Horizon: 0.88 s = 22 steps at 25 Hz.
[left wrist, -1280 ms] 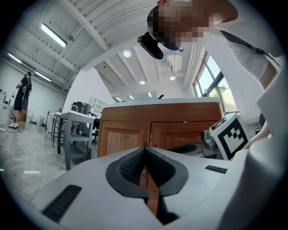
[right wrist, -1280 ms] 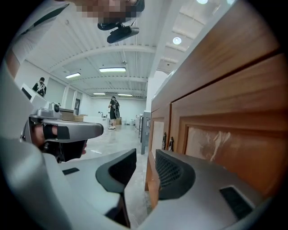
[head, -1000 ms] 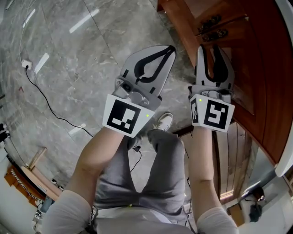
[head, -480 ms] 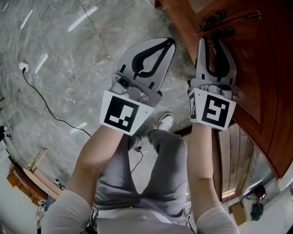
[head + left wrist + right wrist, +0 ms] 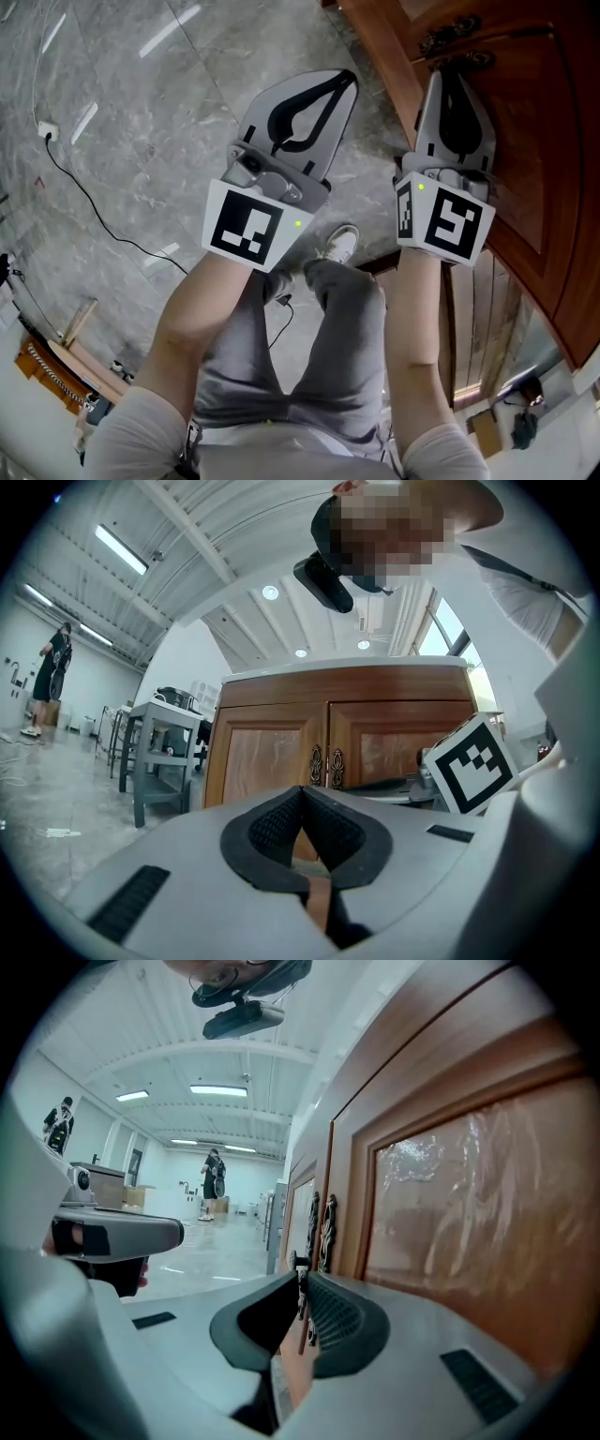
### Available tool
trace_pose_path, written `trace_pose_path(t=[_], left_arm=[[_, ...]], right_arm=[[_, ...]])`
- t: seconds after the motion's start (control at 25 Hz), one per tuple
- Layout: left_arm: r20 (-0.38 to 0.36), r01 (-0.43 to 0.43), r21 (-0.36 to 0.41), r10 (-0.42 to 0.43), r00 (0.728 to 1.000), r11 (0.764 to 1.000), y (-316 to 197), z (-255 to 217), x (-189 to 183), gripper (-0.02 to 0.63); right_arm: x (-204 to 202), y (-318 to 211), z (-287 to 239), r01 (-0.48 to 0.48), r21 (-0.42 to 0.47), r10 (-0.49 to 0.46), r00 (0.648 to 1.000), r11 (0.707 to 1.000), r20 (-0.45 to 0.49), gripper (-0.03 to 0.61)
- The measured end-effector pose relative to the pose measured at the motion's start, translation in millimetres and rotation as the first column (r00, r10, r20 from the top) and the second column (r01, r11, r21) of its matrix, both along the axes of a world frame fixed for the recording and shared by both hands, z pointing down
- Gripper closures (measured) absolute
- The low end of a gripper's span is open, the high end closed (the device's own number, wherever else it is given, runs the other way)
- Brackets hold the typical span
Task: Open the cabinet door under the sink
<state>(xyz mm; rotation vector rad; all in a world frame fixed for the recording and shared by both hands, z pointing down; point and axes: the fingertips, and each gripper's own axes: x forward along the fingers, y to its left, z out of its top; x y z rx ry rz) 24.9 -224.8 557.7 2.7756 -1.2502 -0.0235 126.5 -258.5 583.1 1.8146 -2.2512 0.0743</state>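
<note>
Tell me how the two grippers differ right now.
The left gripper hangs over the floor, while the right gripper is against the cabinet door. The left's jaws are shut on nothing; the right's close on the door handle. Both are grey with marker cubes.

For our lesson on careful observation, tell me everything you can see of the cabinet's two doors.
The doors look like reddish-brown wood, each a frame round a paler, glossy inset panel. Both are shut, meeting at a centre seam below a pale countertop. On each, a dark ornate handle stands upright beside the seam. The right gripper, jaws together, lies close along the door fronts with its tips near the handles; whether it touches one cannot be told.
</note>
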Motion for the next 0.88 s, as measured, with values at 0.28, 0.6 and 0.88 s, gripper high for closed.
trace_pose_path(t=[0.28,0.6,0.88], left_arm=[[-0.019,-0.017,0.001,0.017,1.000,1.000,3,0,3,0.597],[-0.033,-0.022,-0.003,0.021,0.999,1.000,9,-9,6,0.597],[-0.019,-0.003,-0.001,0.003,1.000,1.000,20,-9,-9,0.597]], right_arm=[[-9,5,2,0.029,-0.010,-0.029,1.000,1.000,0.009,0.528],[-24,16,3,0.074,-0.029,-0.074,0.997,0.997,-0.006,0.528],[-34,26,0,0.092,-0.019,-0.092,0.996,0.996,0.001,0.528]])
